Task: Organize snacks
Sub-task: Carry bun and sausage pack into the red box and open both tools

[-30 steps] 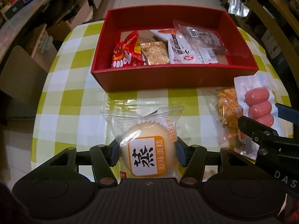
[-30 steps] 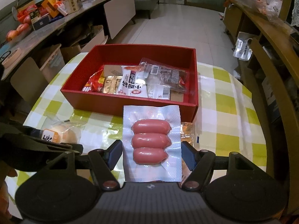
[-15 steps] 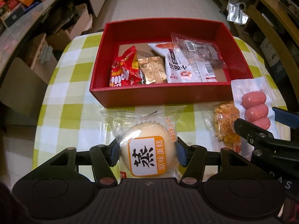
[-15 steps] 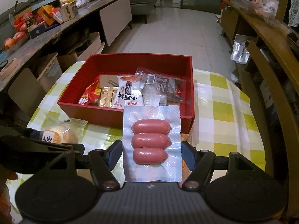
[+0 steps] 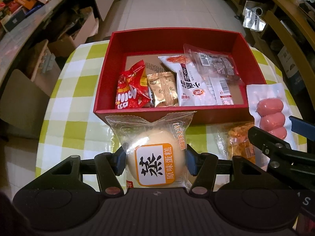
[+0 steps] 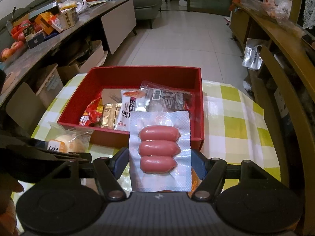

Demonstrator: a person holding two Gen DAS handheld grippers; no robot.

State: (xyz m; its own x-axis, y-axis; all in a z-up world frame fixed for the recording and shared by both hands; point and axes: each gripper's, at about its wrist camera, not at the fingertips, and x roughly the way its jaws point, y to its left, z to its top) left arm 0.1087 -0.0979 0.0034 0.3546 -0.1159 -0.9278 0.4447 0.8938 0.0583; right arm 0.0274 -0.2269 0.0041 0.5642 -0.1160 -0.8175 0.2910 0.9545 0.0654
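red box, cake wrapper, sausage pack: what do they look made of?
Red box: looks like matte paperboard; flat thin walls, brown cardboard base showing inside.
Cake wrapper: clear glossy plastic film; cake visible through it, crimped serrated top seal, printed label.
Sausage pack: translucent vacuum-sealed plastic, probably embossed; a diamond texture shows around the three sausages, and the film clings to them.

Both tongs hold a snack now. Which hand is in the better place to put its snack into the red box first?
Probably the right: its sausage pack already overlaps the red box's near wall, while the left tongs' cake barely reaches it.
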